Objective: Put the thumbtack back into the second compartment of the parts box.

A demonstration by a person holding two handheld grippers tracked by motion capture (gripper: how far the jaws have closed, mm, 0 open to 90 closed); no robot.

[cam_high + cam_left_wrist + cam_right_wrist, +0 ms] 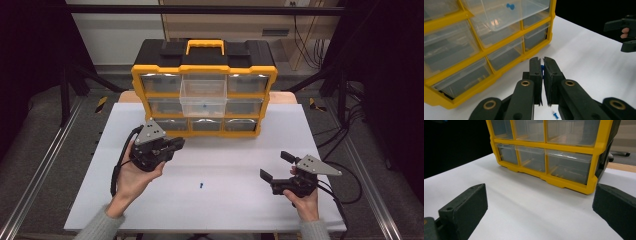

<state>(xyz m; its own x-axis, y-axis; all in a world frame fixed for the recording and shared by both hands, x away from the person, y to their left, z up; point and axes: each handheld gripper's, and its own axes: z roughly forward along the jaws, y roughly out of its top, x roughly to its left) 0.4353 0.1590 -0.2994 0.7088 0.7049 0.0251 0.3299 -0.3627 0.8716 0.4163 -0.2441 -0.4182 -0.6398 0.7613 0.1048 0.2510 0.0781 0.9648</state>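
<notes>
Pushpin (542, 70), small and blue, sits pinched between the two black jaws of the left hand-held gripper (542, 75); the jaws are closed on it and just a thin blue strip shows in the narrow gap between the pads. So little of it is visible that I cannot tell which way its point goes or how its long axis lies. In the high view the left hand-held gripper (175, 145) is lifted above the white counter (225, 160), just in front of the yellow organizer (204, 95), and its jaws point to the right and a little toward the drawers.

A second blue pushpin (200, 185) lies on the counter between the two hands; its long axis runs roughly toward the organizer and slightly slanted, but which end is the point is too small to see. A third blue pushpin (510, 6) lies inside the clear drawer (203, 95), which is pulled out from the middle column of the organizer.

The right hand-held gripper (276, 165) is near the right front of the counter, well apart from the left one. Its jaws are wide apart with nothing between them, and they point left toward the organizer.
</notes>
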